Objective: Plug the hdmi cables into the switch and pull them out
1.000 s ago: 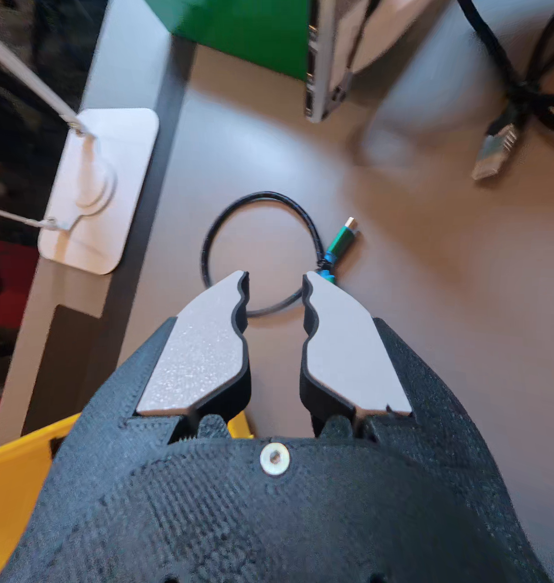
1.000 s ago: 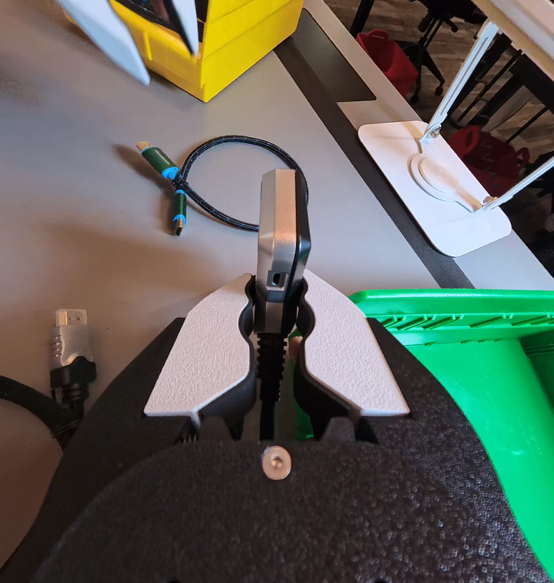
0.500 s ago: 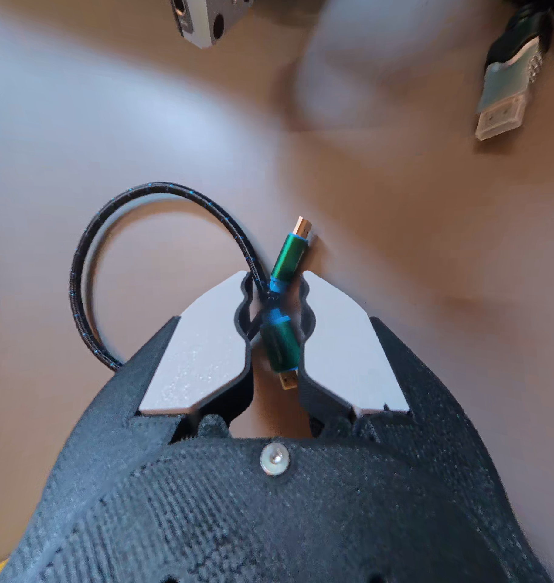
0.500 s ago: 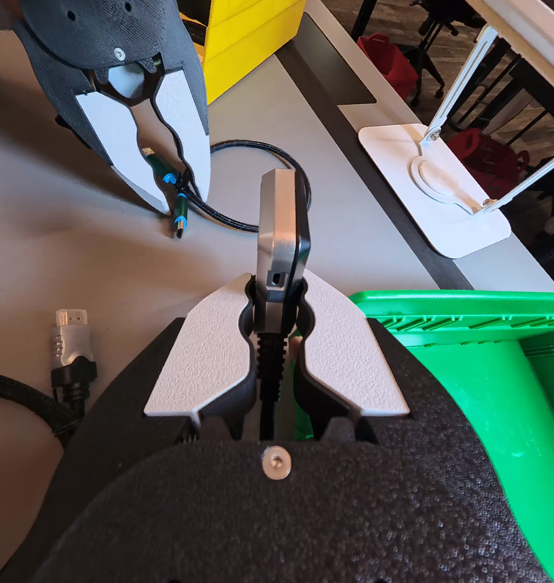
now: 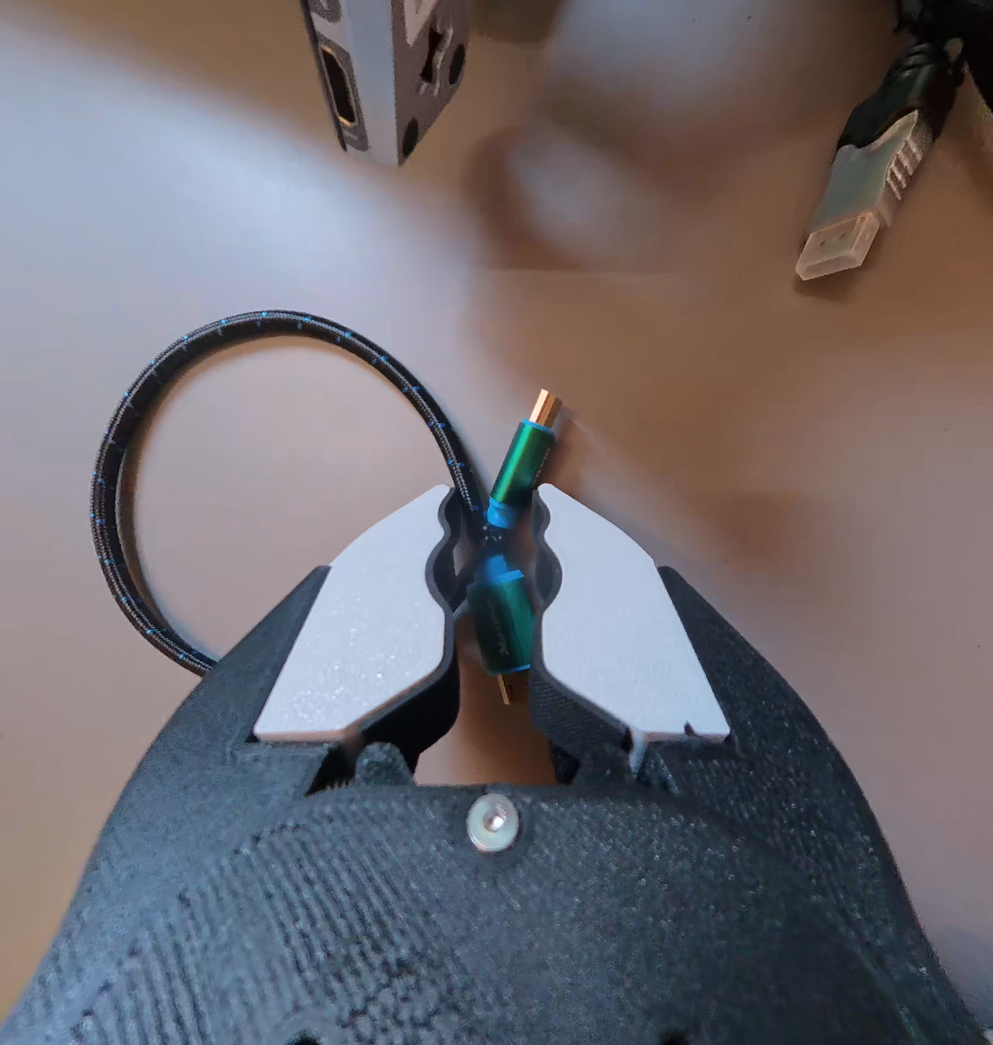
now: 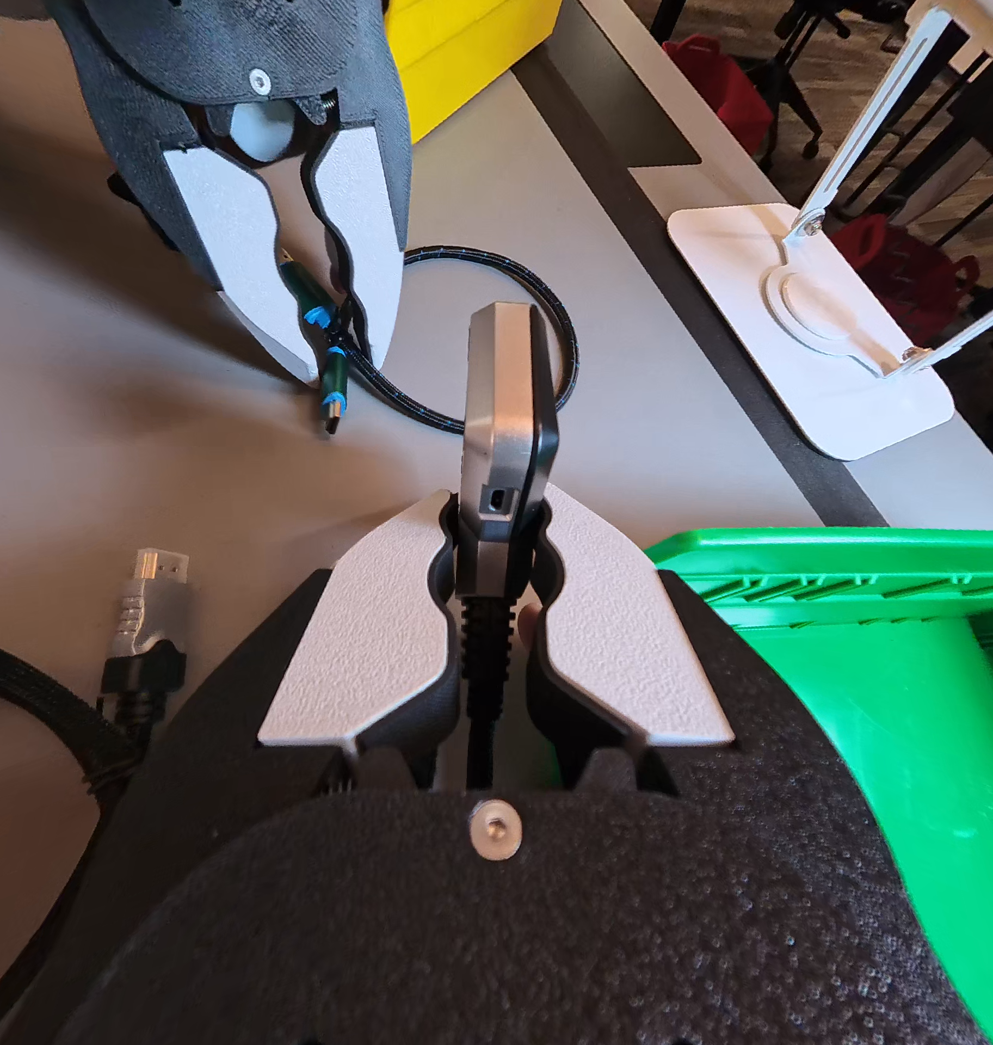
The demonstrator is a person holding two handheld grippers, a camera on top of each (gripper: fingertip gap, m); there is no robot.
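My left gripper (image 5: 494, 495) is closed around a short black braided cable (image 5: 143, 452) where its two ends cross. One green plug (image 5: 525, 461) points forward past the fingertips and the other (image 5: 499, 627) lies back between the fingers. The cable's loop rests on the table. The right wrist view shows the same grip (image 6: 344, 362). My right gripper (image 6: 497, 500) is shut on the grey HDMI switch (image 6: 499, 407) and holds it on edge above the table, its own black lead running back between the fingers. The switch's ports show in the left wrist view (image 5: 381, 79).
A silver HDMI plug (image 5: 844, 220) on a thick black cable lies on the table, left of my right gripper (image 6: 152, 599). A green bin (image 6: 850, 622) stands close at the right, a yellow bin (image 6: 460, 51) at the back, and a white lamp base (image 6: 793, 316) at the table edge. There is about 12 centimetres between the tips of the two grippers.
My left gripper came down over the short cable's crossed ends and its fingers closed in on them. The right gripper kept still, holding the switch.
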